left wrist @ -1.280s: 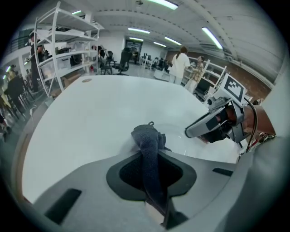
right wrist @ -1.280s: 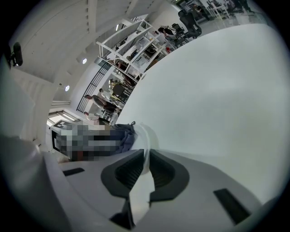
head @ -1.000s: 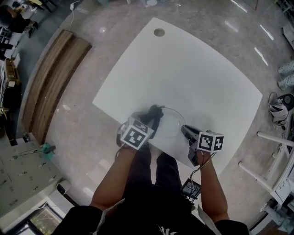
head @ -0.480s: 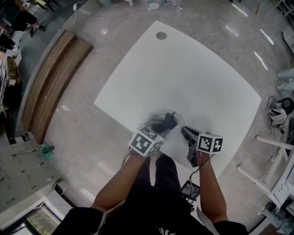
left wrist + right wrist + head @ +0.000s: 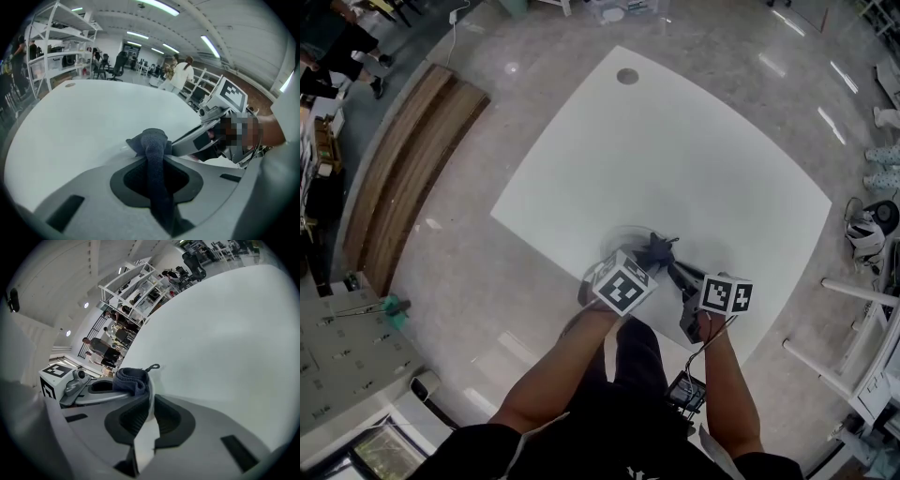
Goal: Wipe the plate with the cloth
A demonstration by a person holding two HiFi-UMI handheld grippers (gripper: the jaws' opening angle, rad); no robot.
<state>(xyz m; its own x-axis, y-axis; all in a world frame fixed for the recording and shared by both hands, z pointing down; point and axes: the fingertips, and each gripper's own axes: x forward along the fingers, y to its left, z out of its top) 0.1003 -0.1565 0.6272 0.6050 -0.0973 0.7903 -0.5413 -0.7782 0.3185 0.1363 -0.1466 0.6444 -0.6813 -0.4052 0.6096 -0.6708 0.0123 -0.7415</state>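
My left gripper point(image 5: 649, 261) is shut on a dark grey cloth point(image 5: 660, 249), which bunches out past the jaws and presses on a white plate point(image 5: 607, 246). That plate looks blurred and pale against the white table point(image 5: 694, 159). In the left gripper view the cloth point(image 5: 153, 143) runs up between the jaws, with the right gripper point(image 5: 206, 137) close on the right. My right gripper point(image 5: 677, 271) is shut on the plate's rim; in the right gripper view the white rim point(image 5: 149, 401) stands between its jaws, with the cloth point(image 5: 131, 379) and left gripper point(image 5: 89, 391) just beyond.
Both grippers work near the table's front edge. A round grommet point(image 5: 626, 76) sits at the table's far corner. A wooden bench point(image 5: 403, 169) lies on the floor to the left and white frames point(image 5: 862, 319) to the right. Shelving and people show in the background.
My left gripper has swept the cloth rightward across the plate, ending close to the right gripper. The right gripper has held its place on the rim.
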